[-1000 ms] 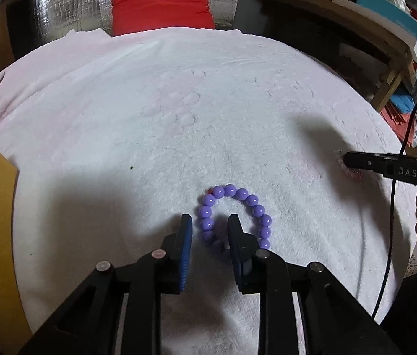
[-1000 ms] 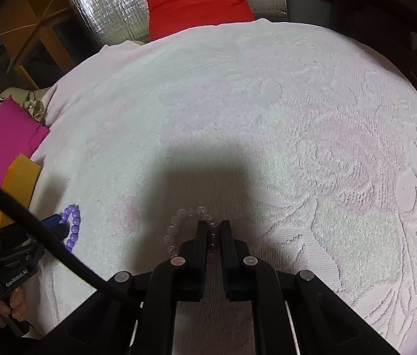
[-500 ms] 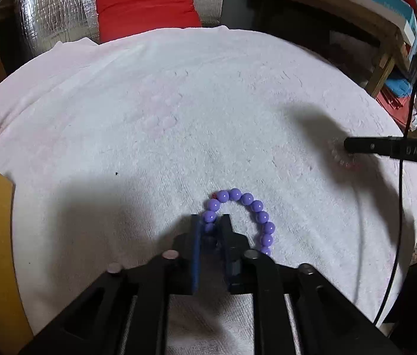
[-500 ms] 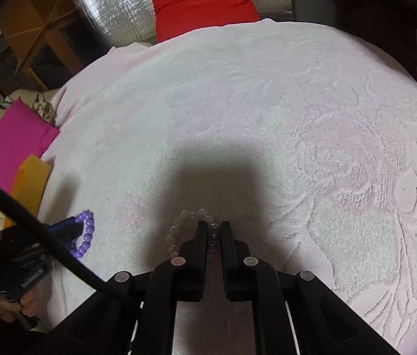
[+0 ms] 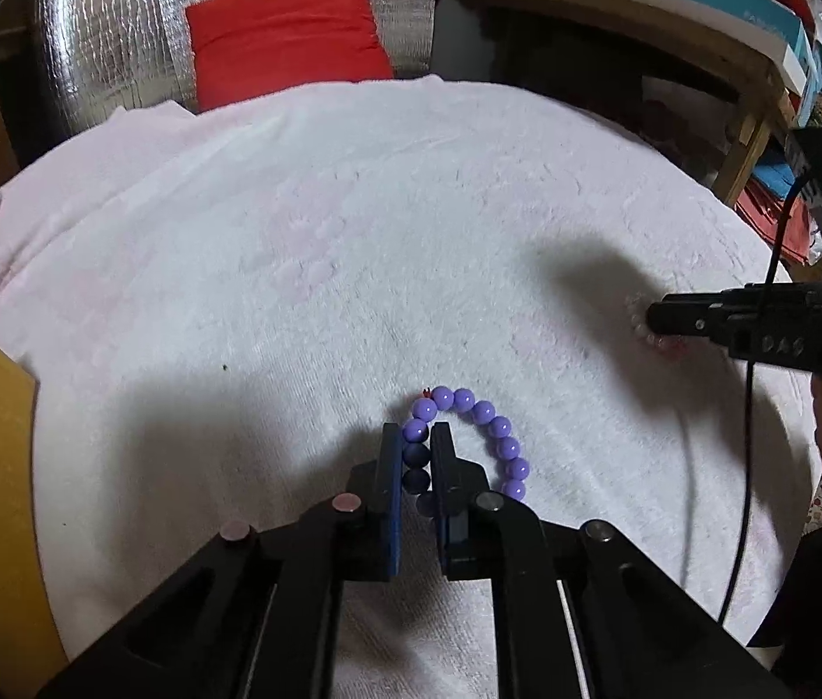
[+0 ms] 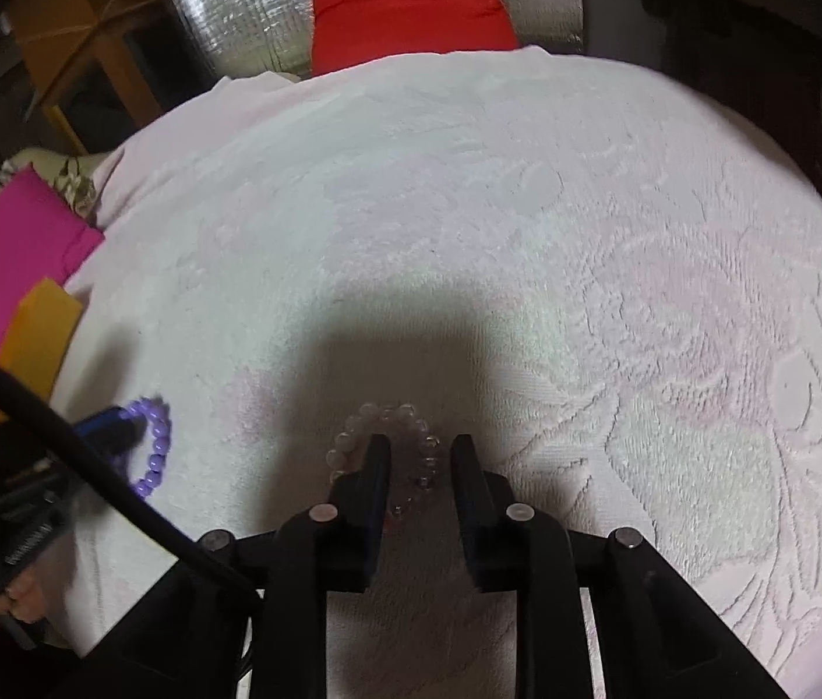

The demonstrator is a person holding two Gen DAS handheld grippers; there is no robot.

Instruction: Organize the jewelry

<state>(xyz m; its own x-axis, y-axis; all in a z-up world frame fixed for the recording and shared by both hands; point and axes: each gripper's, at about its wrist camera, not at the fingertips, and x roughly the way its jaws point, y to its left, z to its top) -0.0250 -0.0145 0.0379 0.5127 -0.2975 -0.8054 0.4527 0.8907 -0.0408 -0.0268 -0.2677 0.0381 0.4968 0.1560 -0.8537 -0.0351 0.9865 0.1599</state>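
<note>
The task looks barely begun. The left gripper (image 5: 416, 448) is closing on the near side of the purple bracelet (image 5: 483, 431), beads pinched between its pads while the rest of the loop lies on the white towel (image 5: 352, 268) just ahead and right. The right gripper (image 6: 419, 457) is opening; the clear bracelet (image 6: 405, 448) lies loose between its fingers. No tray or box for either shows yet.

"DAS" is embossed on the right tongs (image 5: 658, 317).
</note>
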